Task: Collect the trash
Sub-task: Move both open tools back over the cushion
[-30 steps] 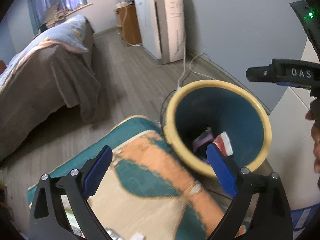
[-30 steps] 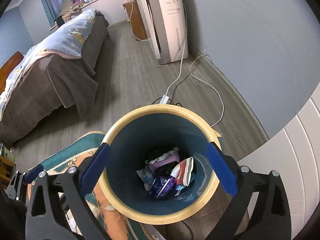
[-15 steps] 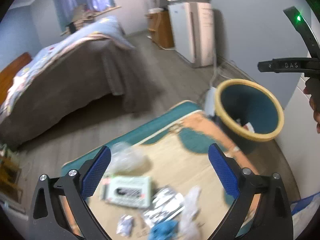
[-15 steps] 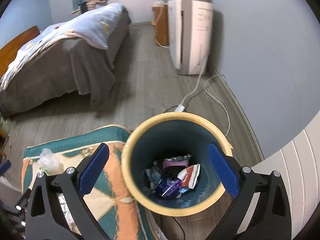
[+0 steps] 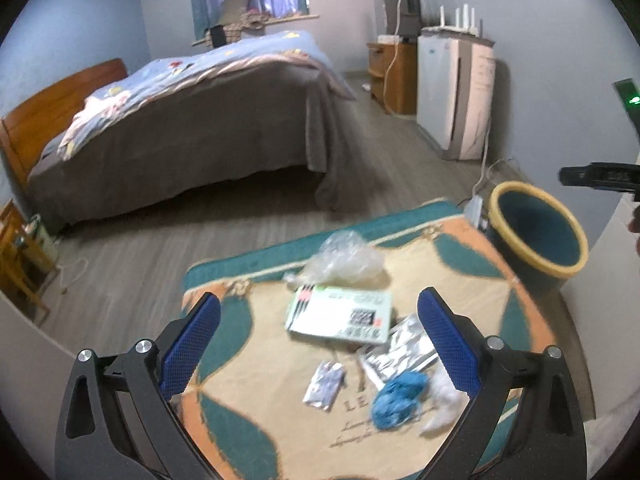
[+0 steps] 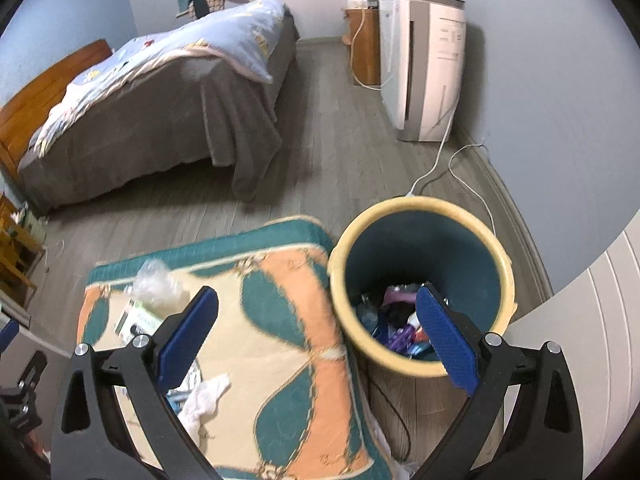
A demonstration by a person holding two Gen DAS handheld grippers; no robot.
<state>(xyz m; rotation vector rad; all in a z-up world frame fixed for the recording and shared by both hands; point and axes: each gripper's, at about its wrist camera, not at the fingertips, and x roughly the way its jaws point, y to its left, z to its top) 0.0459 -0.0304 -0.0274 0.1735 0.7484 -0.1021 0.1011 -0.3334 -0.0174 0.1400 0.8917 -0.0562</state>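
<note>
Left gripper: jaws wide, holding nothing, above the rug. The litter lies between its fingers: clear plastic bag at 12 o'clock, green-and-white carton just below it with its long axis running 9 to 3, blue wad at 4 o'clock. The left gripper is judged nearer. Right gripper: jaws wide, holding nothing, beside the bin, which stands at 1 o'clock and touches the rug edge.
</note>
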